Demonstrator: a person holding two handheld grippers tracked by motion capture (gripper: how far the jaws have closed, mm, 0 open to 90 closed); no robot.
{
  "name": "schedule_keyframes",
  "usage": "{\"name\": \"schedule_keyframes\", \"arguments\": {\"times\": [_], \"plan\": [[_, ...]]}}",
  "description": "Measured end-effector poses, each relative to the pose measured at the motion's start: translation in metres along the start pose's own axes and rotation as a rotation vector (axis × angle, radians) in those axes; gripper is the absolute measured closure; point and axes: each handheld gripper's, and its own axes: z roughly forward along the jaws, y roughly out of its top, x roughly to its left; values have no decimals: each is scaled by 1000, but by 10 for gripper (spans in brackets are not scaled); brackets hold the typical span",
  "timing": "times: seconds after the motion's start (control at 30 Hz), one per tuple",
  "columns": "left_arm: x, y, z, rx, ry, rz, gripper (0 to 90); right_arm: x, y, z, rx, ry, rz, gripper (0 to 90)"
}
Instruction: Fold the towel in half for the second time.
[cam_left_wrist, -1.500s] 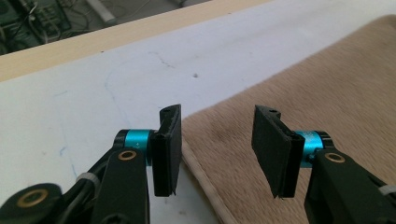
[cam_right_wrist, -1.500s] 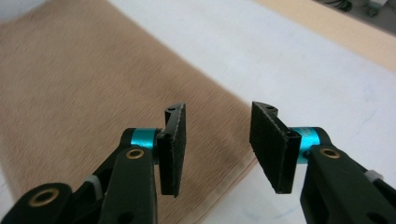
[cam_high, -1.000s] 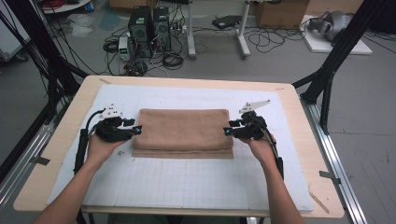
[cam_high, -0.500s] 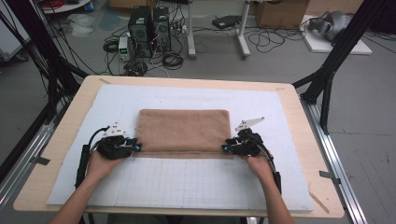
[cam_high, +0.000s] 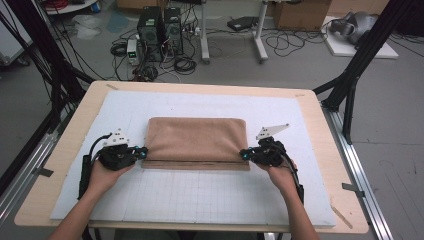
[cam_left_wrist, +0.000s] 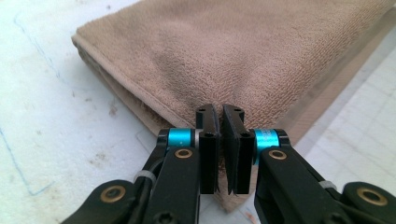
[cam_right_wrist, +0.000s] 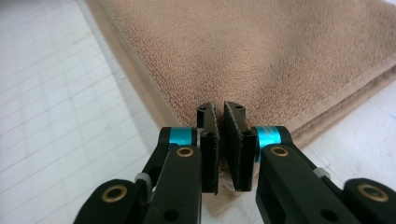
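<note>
We see a folded tan terry towel, soft-napped, hemmed, rectangular | it lies between our left tongs and right tongs | both just closed, clenched on its near corners | pinched cloth hidden between pads | gridded white surface

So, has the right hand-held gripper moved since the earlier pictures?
Yes. In the high view the right hand-held gripper came down the picture, from beside the middle of the towel's right edge to its near right corner, where its jaws have just closed on the cloth.
</note>
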Motion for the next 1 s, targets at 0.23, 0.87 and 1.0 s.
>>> {"name": "schedule_keyframes", "arguments": {"times": [0.23, 0.87, 1.0], "plan": [[-6, -10, -3, 52, -23, 14, 842, 11, -5, 0, 45, 8, -33, 833], [-1, -14, -4, 22, 25, -20, 521, 1, -8, 4, -42, -11, 26, 512], [-2, -13, -4, 14, 27, -18, 478, 3, -4, 5, -59, -26, 27, 441]]}}
